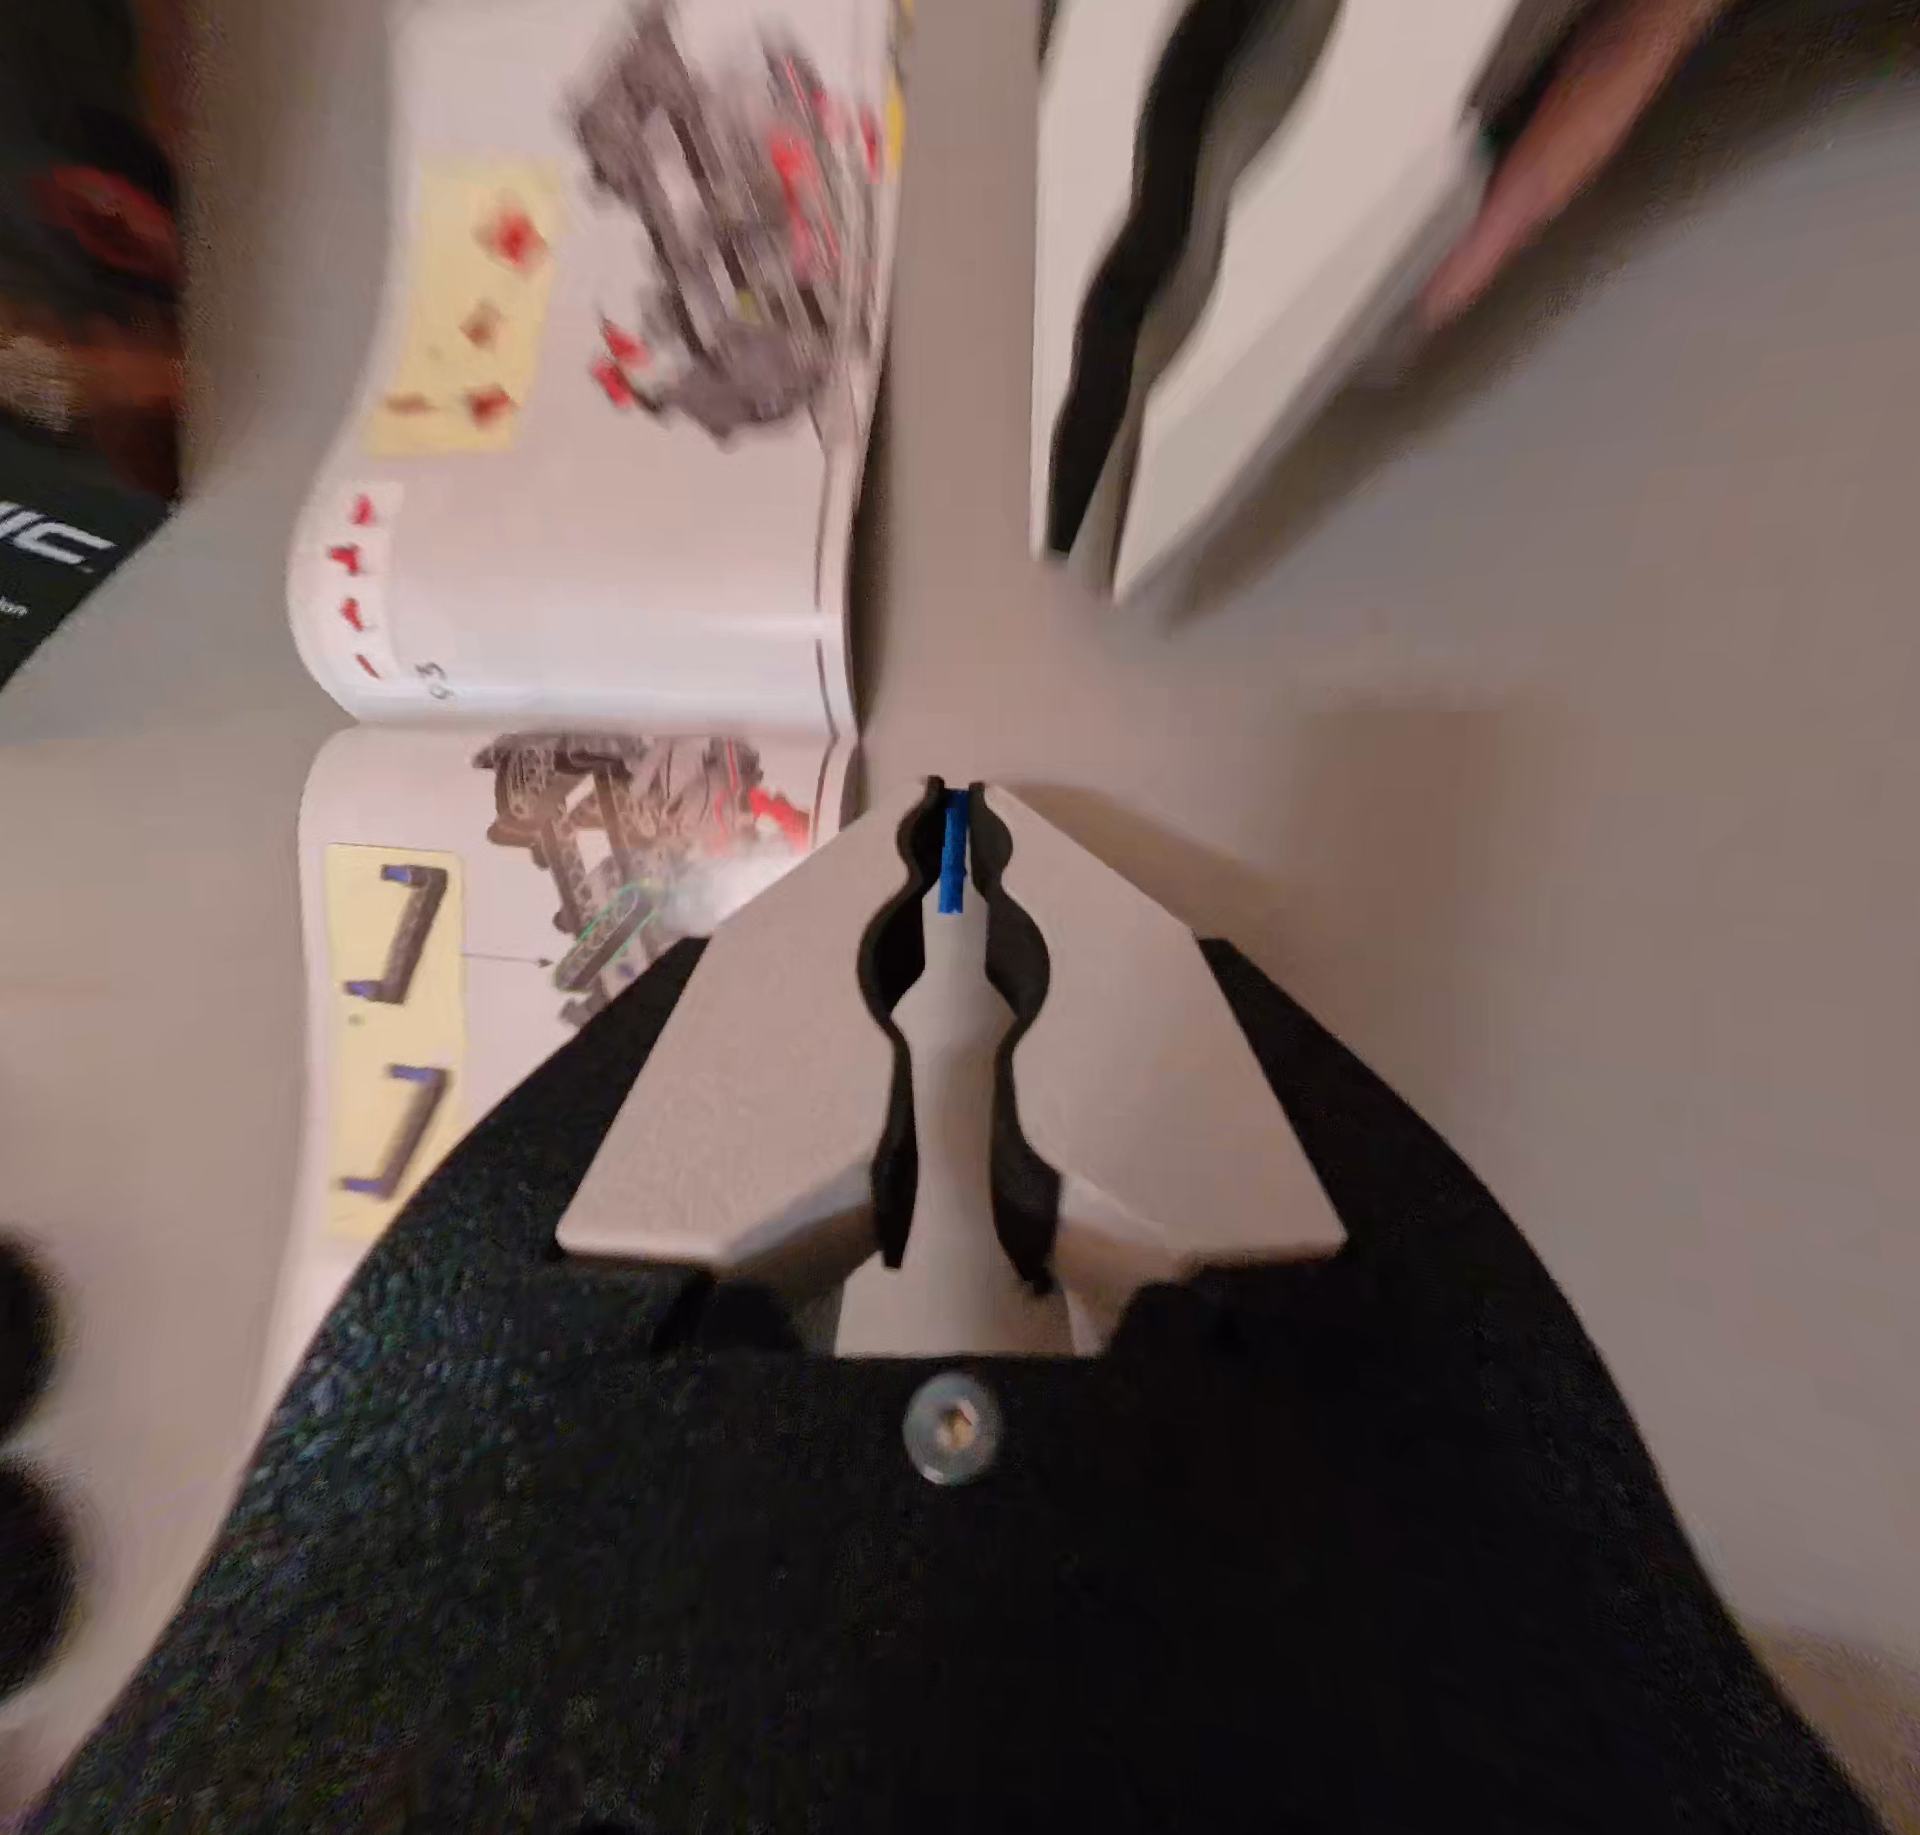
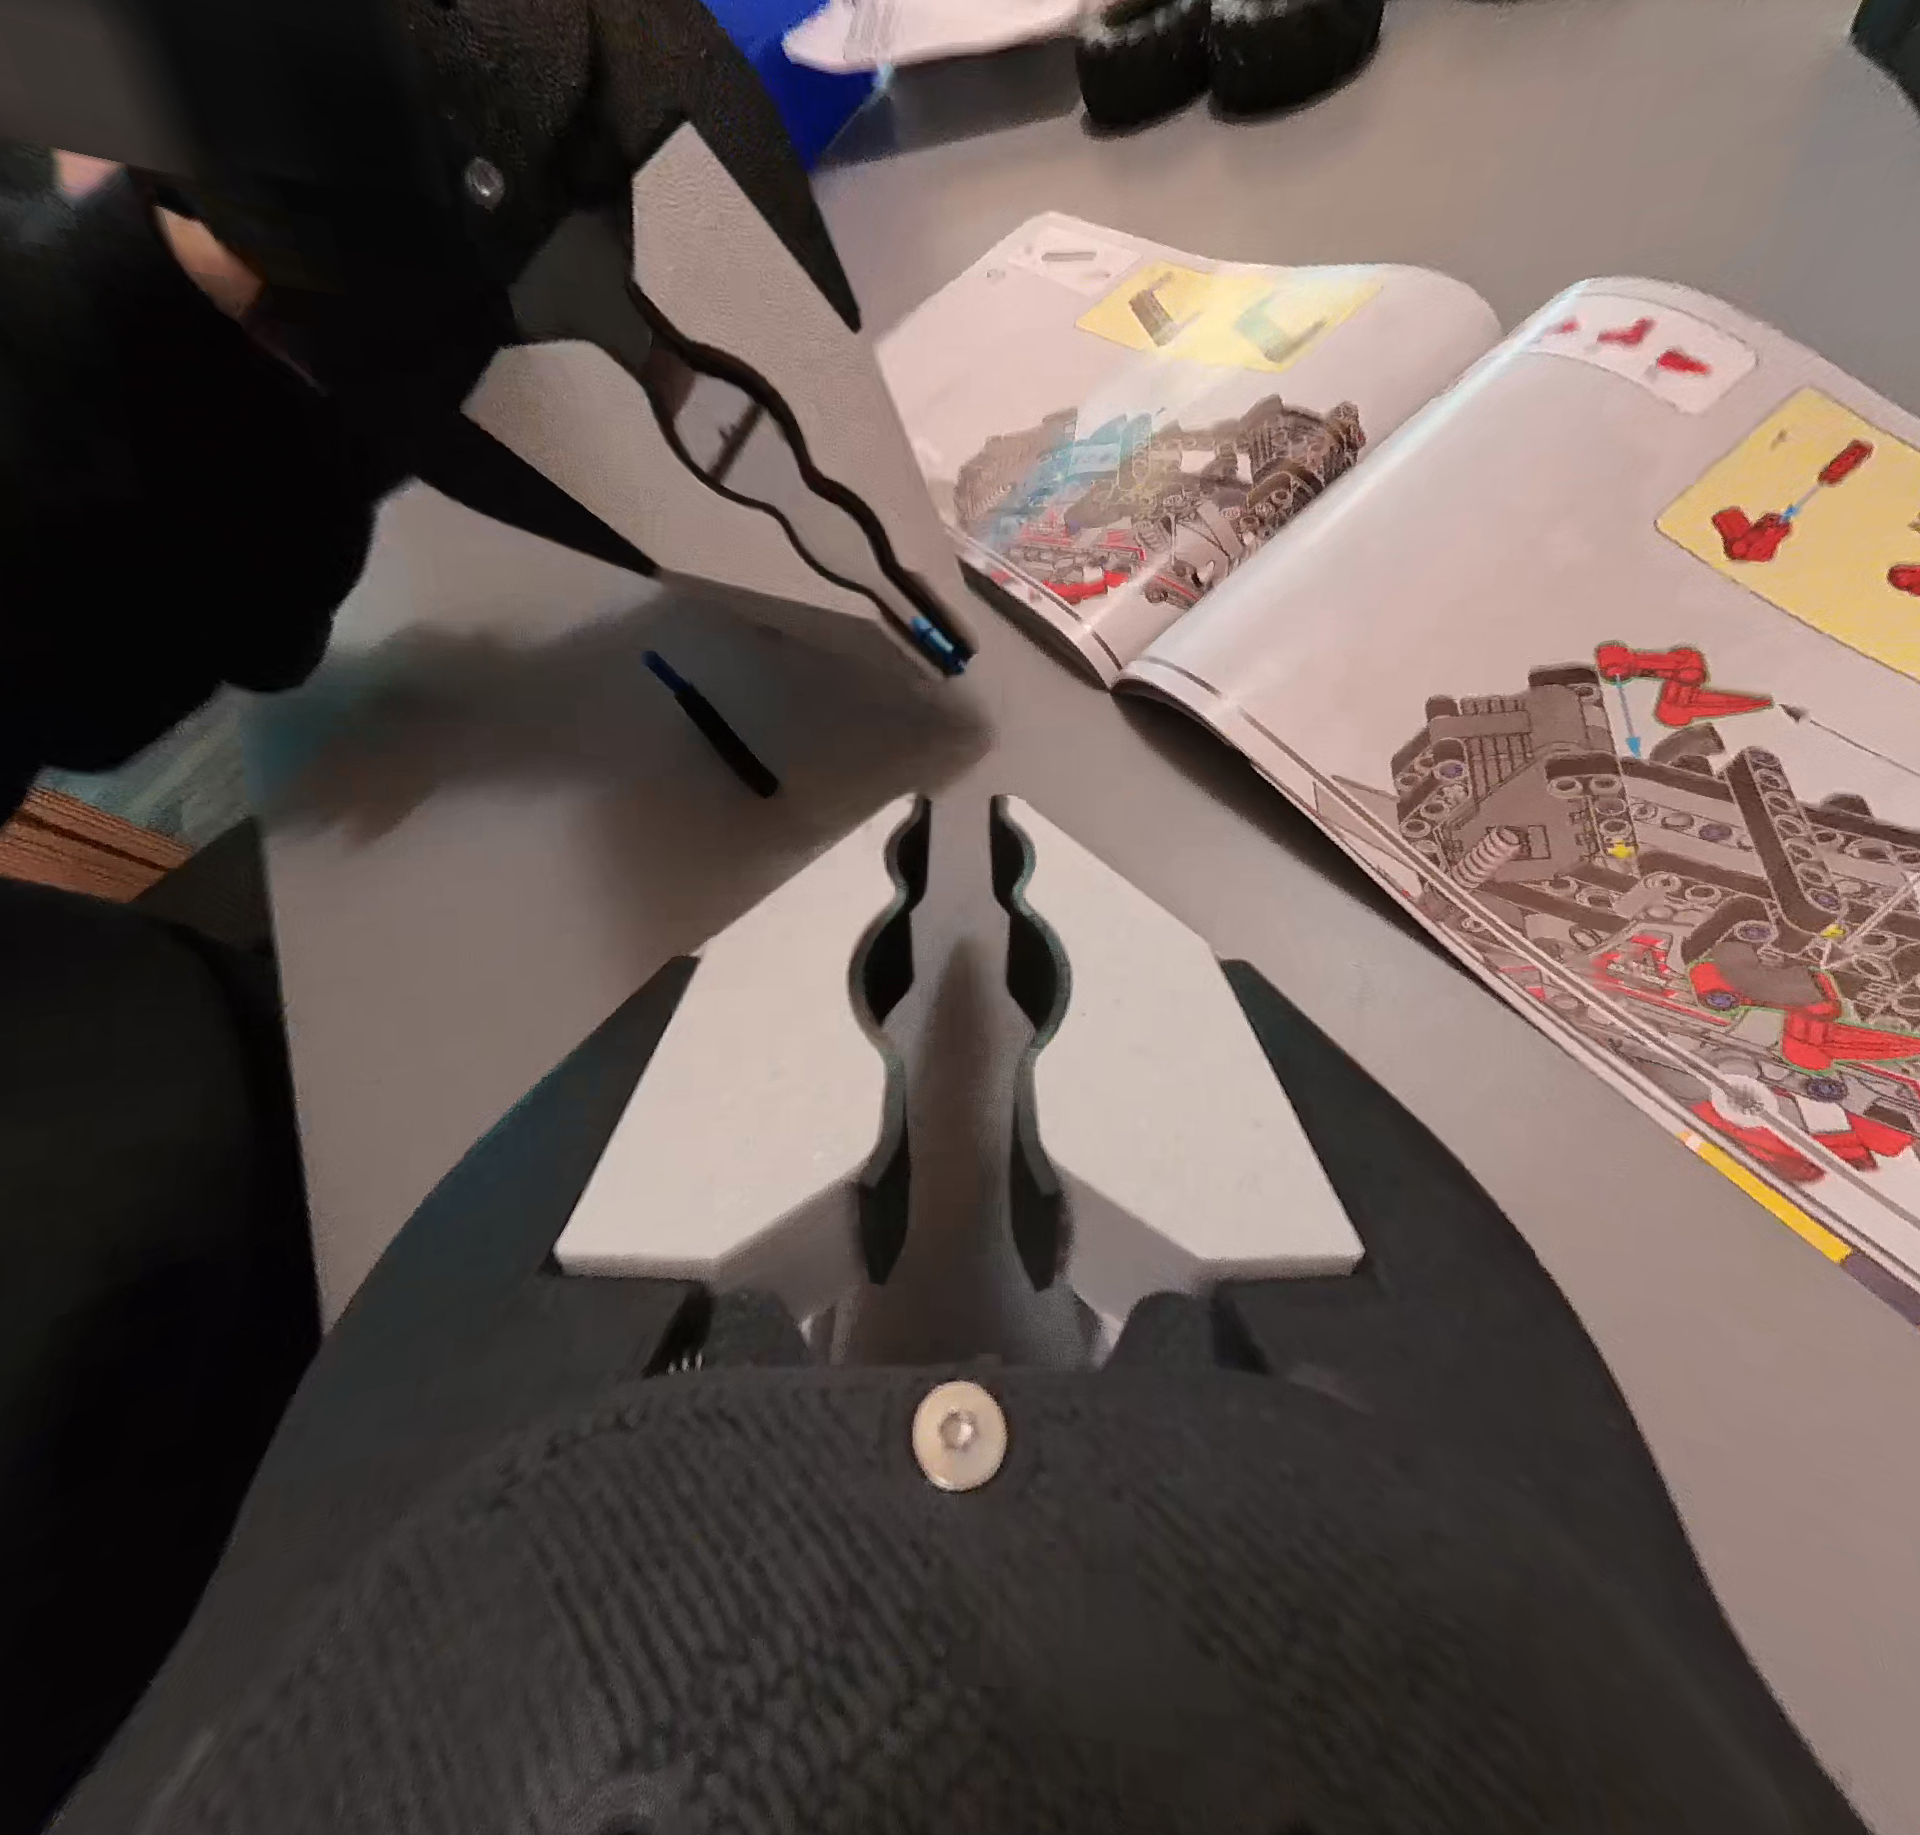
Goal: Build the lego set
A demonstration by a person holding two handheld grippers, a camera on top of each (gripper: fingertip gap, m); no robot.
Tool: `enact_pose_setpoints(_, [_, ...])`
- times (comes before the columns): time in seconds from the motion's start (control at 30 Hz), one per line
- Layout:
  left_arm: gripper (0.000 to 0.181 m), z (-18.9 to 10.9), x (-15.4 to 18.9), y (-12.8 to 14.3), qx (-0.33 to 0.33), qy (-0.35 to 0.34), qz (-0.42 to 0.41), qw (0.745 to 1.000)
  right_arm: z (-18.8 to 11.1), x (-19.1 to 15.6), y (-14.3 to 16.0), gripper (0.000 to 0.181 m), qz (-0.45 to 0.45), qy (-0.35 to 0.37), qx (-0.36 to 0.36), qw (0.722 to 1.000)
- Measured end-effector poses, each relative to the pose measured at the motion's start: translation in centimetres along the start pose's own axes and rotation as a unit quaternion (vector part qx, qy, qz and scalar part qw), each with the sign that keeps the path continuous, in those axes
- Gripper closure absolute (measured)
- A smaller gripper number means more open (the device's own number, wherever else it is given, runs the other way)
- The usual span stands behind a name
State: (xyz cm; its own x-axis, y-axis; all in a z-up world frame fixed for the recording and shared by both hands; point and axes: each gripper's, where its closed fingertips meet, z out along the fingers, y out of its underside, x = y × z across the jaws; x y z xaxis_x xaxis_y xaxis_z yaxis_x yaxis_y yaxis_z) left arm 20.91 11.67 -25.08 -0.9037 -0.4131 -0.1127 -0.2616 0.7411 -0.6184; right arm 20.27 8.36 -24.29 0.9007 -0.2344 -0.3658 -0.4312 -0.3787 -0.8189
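Two grippers, one open instruction booklet [image 2: 1299,580], two black tyres [image 2: 1226,40], one black beam [image 2: 717,731] lying on the grey table [image 2: 1403,175]. Left gripper [image 1: 952,798] clamped on one blue pin [image 1: 953,855] at the fingertips, above the table. Right gripper [image 2: 956,809] slightly apart, holding nothing, near the beam.
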Motion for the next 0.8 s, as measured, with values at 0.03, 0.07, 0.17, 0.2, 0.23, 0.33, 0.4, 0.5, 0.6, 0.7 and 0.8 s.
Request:
enact_pose_setpoints(0.03, [0.180, -1.3, 0.1, -1.9, 0.084, 0.007, -0.062, 0.994, -0.1, -0.5, -0.7, 0.164, -0.003, -0.015, 0.021, 1.000])
enact_pose_setpoints(0.07, [0.180, -3.0, 0.0, -3.8, 0.170, 0.021, -0.124, 0.977, -0.2, -1.0, -1.7, 0.157, -0.013, -0.028, 0.053, 0.998])
enact_pose_setpoints(0.17, [0.180, -7.3, -0.6, -6.0, 0.334, 0.042, -0.249, 0.908, -1.0, -3.5, -5.5, 0.156, -0.057, -0.052, 0.174, 0.982])
enact_pose_setpoints(0.2, [0.179, -8.3, -0.4, -6.3, 0.370, 0.046, -0.261, 0.890, -1.2, -4.4, -6.3, 0.160, -0.064, -0.062, 0.199, 0.976])
enact_pose_setpoints(0.23, [0.179, -9.1, -0.3, -6.6, 0.405, 0.051, -0.275, 0.870, -1.1, -5.0, -6.9, 0.161, -0.064, -0.066, 0.210, 0.973])
enact_pose_setpoints(0.33, [0.180, -10.2, 0.7, -7.1, 0.457, 0.082, -0.301, 0.833, -0.6, -6.6, -8.0, 0.157, -0.064, -0.090, 0.222, 0.969])
enact_pose_setpoints(0.4, [0.180, -10.1, 1.3, -7.1, 0.467, 0.081, -0.286, 0.833, -0.5, -7.3, -8.5, 0.162, -0.064, -0.098, 0.235, 0.965])
enact_pose_setpoints(0.5, [0.180, -9.7, 1.7, -6.9, 0.461, 0.083, -0.278, 0.839, -0.2, -7.6, -8.3, 0.177, -0.074, -0.096, 0.229, 0.966])
enact_pose_setpoints(0.6, [0.179, -9.2, 2.1, -6.3, 0.434, 0.070, -0.242, 0.865, 0.1, -7.3, -7.5, 0.177, -0.099, -0.073, 0.208, 0.970])
enact_pose_setpoints(0.7, [0.179, -8.5, 2.5, -5.3, 0.380, 0.044, -0.189, 0.904, 0.7, -6.9, -6.3, 0.177, -0.150, -0.035, 0.158, 0.975])
enact_pose_setpoints(0.8, [0.179, -8.2, 2.9, -4.5, 0.334, 0.024, -0.147, 0.931, 1.3, -6.9, -5.6, 0.177, -0.212, -0.003, 0.121, 0.970])
